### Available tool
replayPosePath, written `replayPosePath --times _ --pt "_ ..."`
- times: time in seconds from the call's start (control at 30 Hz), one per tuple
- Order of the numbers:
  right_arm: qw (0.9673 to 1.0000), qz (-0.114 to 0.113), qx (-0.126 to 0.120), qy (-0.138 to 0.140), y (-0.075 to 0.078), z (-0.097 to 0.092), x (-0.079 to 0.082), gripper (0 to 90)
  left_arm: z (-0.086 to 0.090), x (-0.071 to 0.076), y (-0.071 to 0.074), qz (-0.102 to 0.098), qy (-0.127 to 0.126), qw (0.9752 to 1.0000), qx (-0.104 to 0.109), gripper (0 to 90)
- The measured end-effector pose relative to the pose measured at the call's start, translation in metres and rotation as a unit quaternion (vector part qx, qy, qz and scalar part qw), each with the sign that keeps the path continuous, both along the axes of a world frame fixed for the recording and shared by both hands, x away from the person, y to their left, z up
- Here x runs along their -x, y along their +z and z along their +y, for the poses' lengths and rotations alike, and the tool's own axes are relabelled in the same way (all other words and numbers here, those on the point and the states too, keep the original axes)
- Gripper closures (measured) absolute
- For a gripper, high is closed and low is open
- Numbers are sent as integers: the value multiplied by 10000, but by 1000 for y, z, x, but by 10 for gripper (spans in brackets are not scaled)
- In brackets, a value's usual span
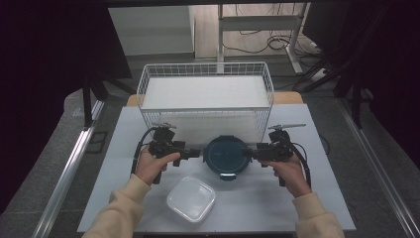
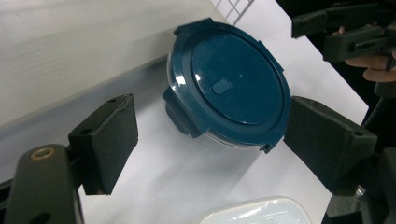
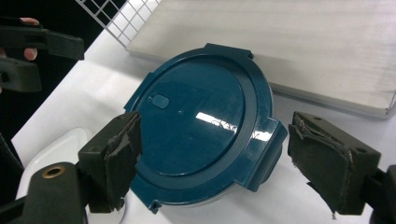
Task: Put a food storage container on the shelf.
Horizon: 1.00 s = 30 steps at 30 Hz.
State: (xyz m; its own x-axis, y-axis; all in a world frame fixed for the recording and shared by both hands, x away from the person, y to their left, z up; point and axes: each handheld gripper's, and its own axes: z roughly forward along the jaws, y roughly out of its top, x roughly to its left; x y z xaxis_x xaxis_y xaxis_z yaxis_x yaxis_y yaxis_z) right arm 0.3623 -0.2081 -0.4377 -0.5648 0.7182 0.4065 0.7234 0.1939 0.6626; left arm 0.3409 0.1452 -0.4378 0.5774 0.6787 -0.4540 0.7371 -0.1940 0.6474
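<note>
Table (image 1: 124, 163), one, white, bearing all items. Wire basket (image 1: 205, 69), one, white, at 12 o'clock along the far edge, apparently with nothing in it, though its floor is hard to read through the mesh; likely the destination for containers. Round container with dark blue clip lid (image 1: 226, 154), one, at table centre just in front of the basket, lid on and latches seemingly down; set between both grippers so either can reach a side. Square translucent container (image 1: 191, 198), one, at 6 o'clock near the person's edge, untouched. Left gripper (image 1: 194, 152), at 9 o'clock of the round container, jaws spread, holding nothing. Right gripper (image 1: 250, 152), at 3 o'clock, jaws likewise apart and straddling the lid's rim, not yet clamped.
</note>
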Motion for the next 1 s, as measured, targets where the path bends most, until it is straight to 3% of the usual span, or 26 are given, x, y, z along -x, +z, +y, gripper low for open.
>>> replayPosePath --times 0.2,0.27,0.37,0.73,0.97,1.0 --pt "10000 84 17 -46 -5 3 -3 153 -10 -7 -10 185 -103 9997 -134 168" --pt "9999 125 45 -27 -8 6 -4 148 -19 -8 -16 258 -317 9990 -174 164" --pt "9998 175 54 6 -11 8 -4 146 -25 -11 -21 311 -317 9988 -186 160" --pt "9989 438 -134 -131 -24 5 -10 125 -35 -25 -36 601 -72 9981 127 146" --pt "9982 566 -76 -171 -30 7 -12 97 -35 -34 -47 789 -229 9966 116 134" --pt "9981 589 -77 -185 -31 8 -12 92 -35 -38 -51 912 -258 9951 266 134"
